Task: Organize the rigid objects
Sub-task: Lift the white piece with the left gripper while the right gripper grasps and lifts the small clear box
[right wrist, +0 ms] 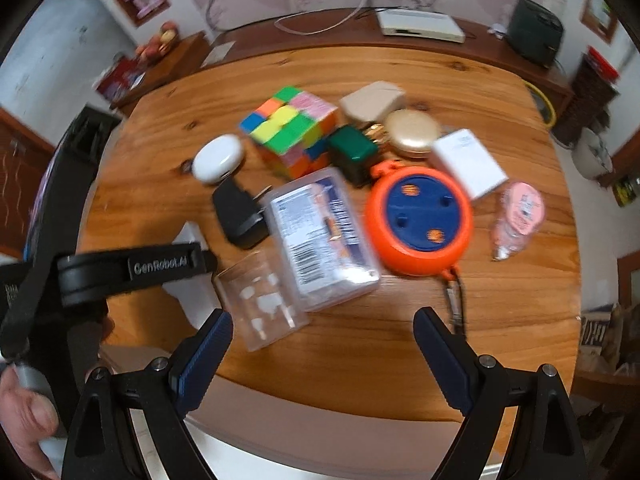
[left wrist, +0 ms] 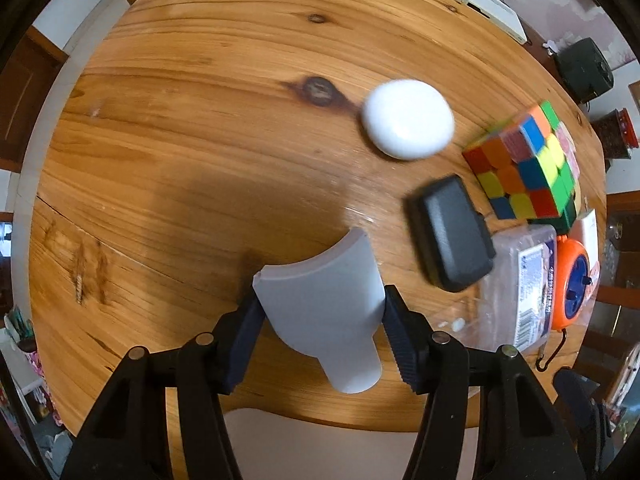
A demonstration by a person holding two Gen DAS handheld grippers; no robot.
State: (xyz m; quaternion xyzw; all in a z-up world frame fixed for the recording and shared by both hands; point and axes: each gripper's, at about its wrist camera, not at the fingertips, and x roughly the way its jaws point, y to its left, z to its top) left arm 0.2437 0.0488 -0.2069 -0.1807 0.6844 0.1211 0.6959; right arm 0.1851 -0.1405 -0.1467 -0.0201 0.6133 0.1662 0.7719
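My left gripper point(left wrist: 322, 298) points straight down at the wooden table point(left wrist: 180, 140). It is shut on a grey curved plastic piece point(left wrist: 320, 304), with both ribbed pads against its sides. To its right lie a white oval case point(left wrist: 408, 118), a black adapter point(left wrist: 452, 232) and a colourful puzzle cube point(left wrist: 524, 168). My right gripper point(right wrist: 324, 316) stands open above the table's near edge with nothing between its fingers. A small clear box point(right wrist: 260, 300) with white bits lies just ahead of its left finger. A labelled clear case point(right wrist: 320, 236) and an orange-and-blue reel point(right wrist: 420, 220) lie beyond.
Further back stand a green box point(right wrist: 352, 152), a gold round compact point(right wrist: 414, 132), a white box point(right wrist: 468, 162), a beige box point(right wrist: 374, 98) and a pink-capped bottle point(right wrist: 516, 216). The left device's black housing point(right wrist: 132, 270) and a hand point(right wrist: 24, 412) fill the left of the right wrist view.
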